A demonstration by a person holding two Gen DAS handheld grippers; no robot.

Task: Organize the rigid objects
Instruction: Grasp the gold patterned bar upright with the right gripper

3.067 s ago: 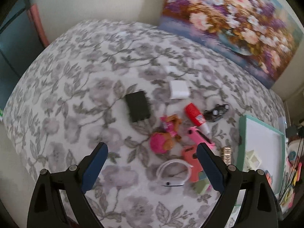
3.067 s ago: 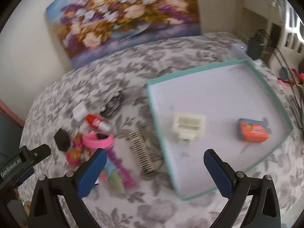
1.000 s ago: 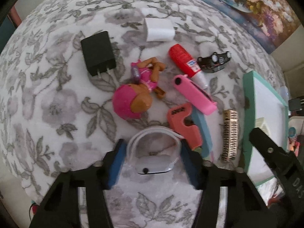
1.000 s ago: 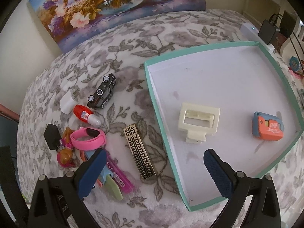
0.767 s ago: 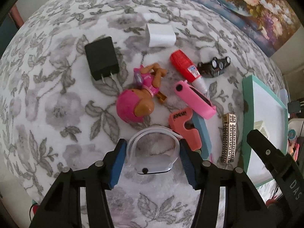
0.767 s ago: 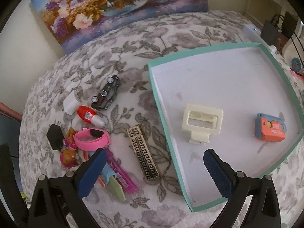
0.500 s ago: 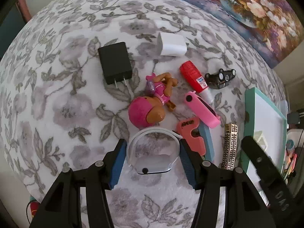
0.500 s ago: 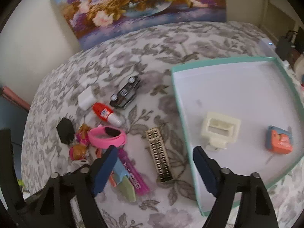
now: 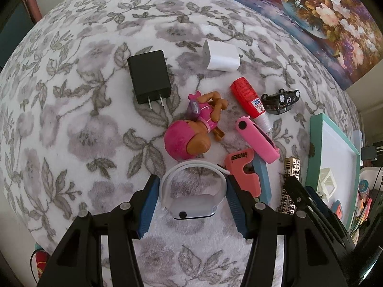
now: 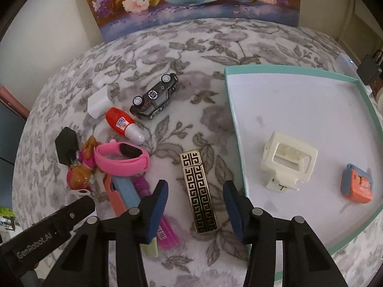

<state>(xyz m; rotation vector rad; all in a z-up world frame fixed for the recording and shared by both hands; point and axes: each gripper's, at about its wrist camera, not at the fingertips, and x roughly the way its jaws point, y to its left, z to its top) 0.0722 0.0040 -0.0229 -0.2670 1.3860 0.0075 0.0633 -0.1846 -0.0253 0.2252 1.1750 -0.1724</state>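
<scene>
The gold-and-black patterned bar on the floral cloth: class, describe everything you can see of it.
The gold-and-black patterned bar is a slim, flat, rigid rectangle that looks like shiny metal, covered in a black Greek-key pattern; a seam near its far end suggests a cap. It lies flat on the floral cloth, just left of the teal tray and apart from it. The right gripper straddles it; its jaws have just been closing, pads not yet touching.

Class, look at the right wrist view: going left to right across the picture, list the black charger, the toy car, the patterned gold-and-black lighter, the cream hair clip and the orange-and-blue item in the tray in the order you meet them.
black charger → toy car → gold-and-black lighter → cream hair clip → orange-and-blue item, the last two inside the teal-rimmed tray.
</scene>
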